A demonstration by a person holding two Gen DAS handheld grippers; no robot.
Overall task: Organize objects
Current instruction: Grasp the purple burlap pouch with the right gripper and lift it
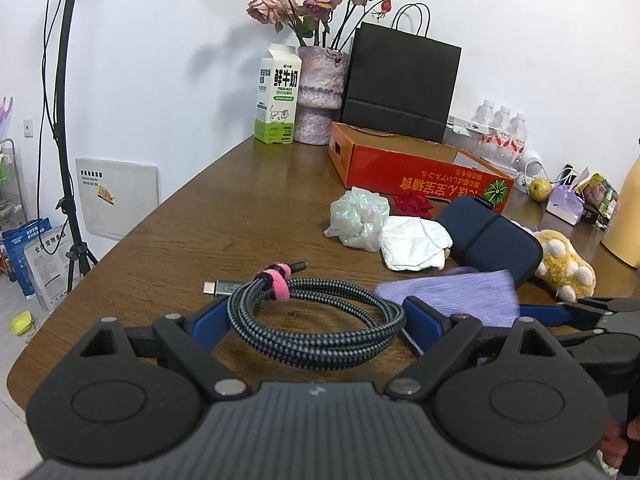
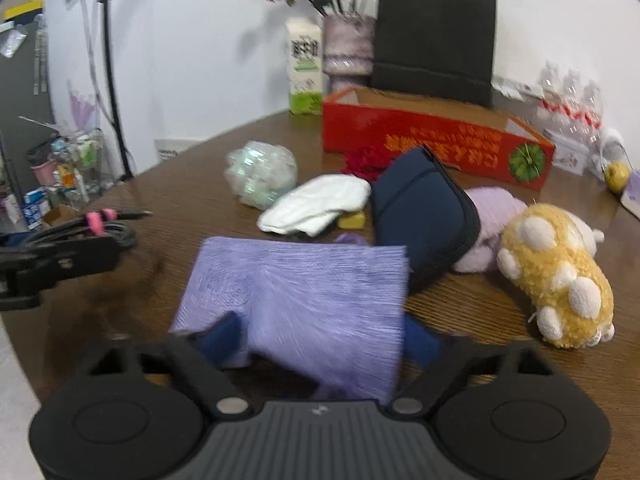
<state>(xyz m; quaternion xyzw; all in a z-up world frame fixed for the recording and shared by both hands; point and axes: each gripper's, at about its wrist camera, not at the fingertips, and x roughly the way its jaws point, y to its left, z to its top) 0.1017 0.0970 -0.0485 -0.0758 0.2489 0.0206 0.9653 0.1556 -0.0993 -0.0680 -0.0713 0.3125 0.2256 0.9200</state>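
Observation:
A coiled braided cable [image 1: 316, 320] with a pink strap lies on the wooden table [image 1: 224, 216], between the spread fingers of my left gripper [image 1: 316, 316], which is open around it. My right gripper [image 2: 320, 336] has its blue fingers on either side of a purple cloth [image 2: 304, 296]; blur hides whether they press it. The cloth also shows in the left wrist view [image 1: 452, 292], with the right gripper [image 1: 568, 312] beside it. The cable also shows in the right wrist view [image 2: 96, 228].
Behind lie an iridescent plastic wad [image 1: 358, 216], a white cloth [image 1: 416, 242], a navy pouch [image 1: 492, 236], a yellow plush toy [image 1: 564, 264] and a red flower [image 1: 412, 202]. A red box [image 1: 416, 168], black bag [image 1: 400, 84], milk carton [image 1: 278, 96] and vase [image 1: 320, 96] stand further back.

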